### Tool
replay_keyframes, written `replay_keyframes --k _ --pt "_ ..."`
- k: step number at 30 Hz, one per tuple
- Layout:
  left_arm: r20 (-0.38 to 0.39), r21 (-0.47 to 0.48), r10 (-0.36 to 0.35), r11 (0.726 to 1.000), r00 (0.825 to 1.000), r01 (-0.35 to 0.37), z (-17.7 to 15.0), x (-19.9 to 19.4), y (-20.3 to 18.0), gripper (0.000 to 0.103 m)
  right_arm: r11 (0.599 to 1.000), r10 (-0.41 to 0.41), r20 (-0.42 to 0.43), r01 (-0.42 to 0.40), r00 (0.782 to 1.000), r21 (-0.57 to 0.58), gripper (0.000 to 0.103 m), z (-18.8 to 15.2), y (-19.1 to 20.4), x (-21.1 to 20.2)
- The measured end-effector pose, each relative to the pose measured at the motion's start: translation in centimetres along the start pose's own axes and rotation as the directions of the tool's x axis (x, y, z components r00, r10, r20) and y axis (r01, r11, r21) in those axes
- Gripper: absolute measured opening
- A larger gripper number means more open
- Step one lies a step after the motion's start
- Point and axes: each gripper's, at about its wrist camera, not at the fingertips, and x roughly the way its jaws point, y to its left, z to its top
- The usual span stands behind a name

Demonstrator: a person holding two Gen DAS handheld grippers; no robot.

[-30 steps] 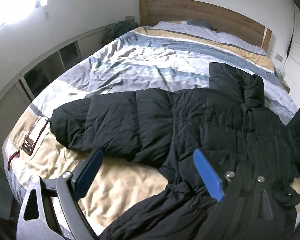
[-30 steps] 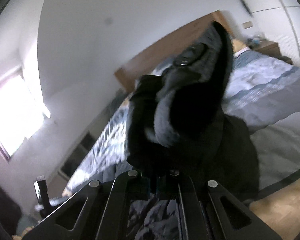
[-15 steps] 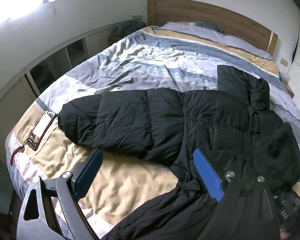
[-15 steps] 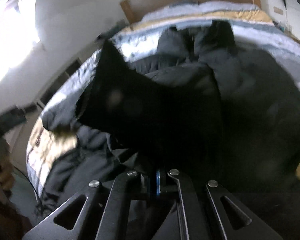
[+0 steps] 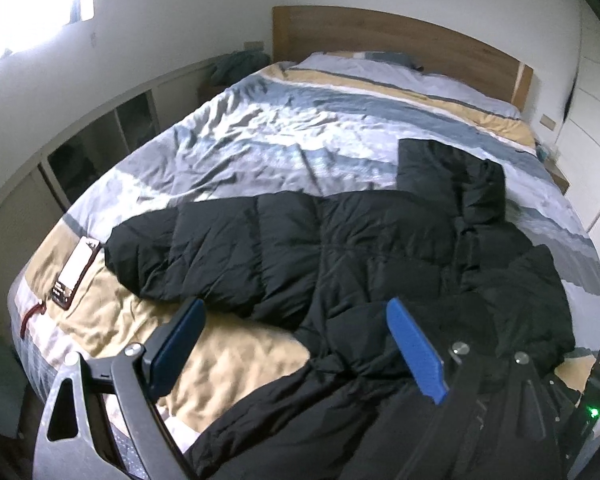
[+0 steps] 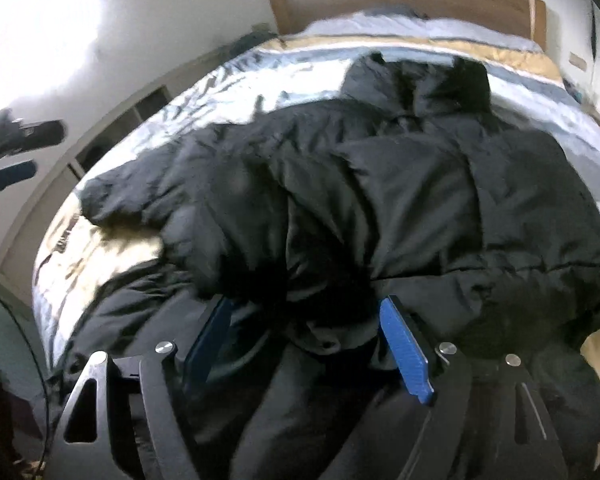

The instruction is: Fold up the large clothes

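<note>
A large black puffer jacket (image 5: 352, 252) lies spread across the near half of the bed; it also fills the right wrist view (image 6: 400, 208). One sleeve reaches left (image 5: 172, 248), another part hangs over the bed's near edge (image 5: 300, 408). My left gripper (image 5: 296, 320) is open and empty, above the near edge of the jacket. My right gripper (image 6: 304, 320) is open over the jacket's near folds, holding nothing. The left gripper also shows at the far left of the right wrist view (image 6: 16, 152).
The bed (image 5: 300, 128) has a striped grey, white and tan duvet and a wooden headboard (image 5: 400, 36). A phone (image 5: 74, 268) lies on the bed's left near corner. Low shelves (image 5: 100, 144) run along the left wall. White cupboards (image 5: 592, 120) stand at the right.
My right gripper was shut on a raised part of the jacket; it swung it down onto the bed and has opened, letting it go. The left gripper stayed open, shifting slightly.
</note>
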Motion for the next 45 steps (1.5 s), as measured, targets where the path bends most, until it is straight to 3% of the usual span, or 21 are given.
replay_keyframes --k 4,7,13,19,22,26,30,35,40,45 --pt "-0.002 0.034 -0.025 0.999 1.000 0.025 0.0 -0.5 -2.5 0.092 0.998 0.046 0.058 -0.043 0.997 -0.043 0.076 0.5 0.7 -3.1" --pt "-0.001 0.073 -0.038 0.997 0.999 0.038 -0.1 -0.6 -4.6 0.092 0.998 0.023 0.112 -0.017 0.993 -0.052 0.076 1.1 -0.2 -5.8" --pt "-0.038 0.160 -0.104 0.981 0.994 0.109 -1.2 1.1 -10.2 0.092 0.981 -0.193 0.148 0.187 0.970 0.057 0.076 1.7 -7.4 -8.7" --pt "-0.088 0.222 -0.177 0.956 0.980 0.192 -2.7 4.6 -16.0 0.092 0.931 -0.355 0.132 0.336 0.926 0.142 0.076 2.0 -14.2 -8.6" --pt "-0.109 0.262 -0.196 0.940 0.974 0.219 -3.9 6.8 -18.9 0.092 0.925 -0.369 0.131 0.348 0.920 0.154 0.076 2.5 -15.7 -7.7" --pt "-0.137 0.306 -0.197 0.924 0.971 0.231 -5.5 9.6 -20.9 0.092 0.936 -0.338 0.112 0.322 0.934 0.140 0.076 2.7 -16.3 -5.3" --pt "-0.174 0.343 -0.148 0.918 0.974 0.201 -7.3 13.3 -20.7 0.094 0.946 -0.304 0.065 0.293 0.951 0.136 0.076 2.0 -16.9 -2.4" --pt "-0.184 0.363 -0.157 0.907 0.970 0.215 -7.9 14.2 -18.7 0.094 0.941 -0.304 0.008 0.299 0.953 0.157 0.077 -0.1 -19.4 -0.7" --pt "-0.199 0.336 -0.132 0.921 0.971 0.195 -7.3 13.7 -16.4 0.094 0.923 -0.348 -0.034 0.349 0.937 0.160 0.079 -0.6 -20.5 -1.7" --pt "-0.134 0.336 -0.107 0.930 0.985 0.147 -6.9 11.2 -14.7 0.094 0.903 -0.413 -0.016 0.412 0.911 0.123 0.078 0.4 -18.4 -3.8"
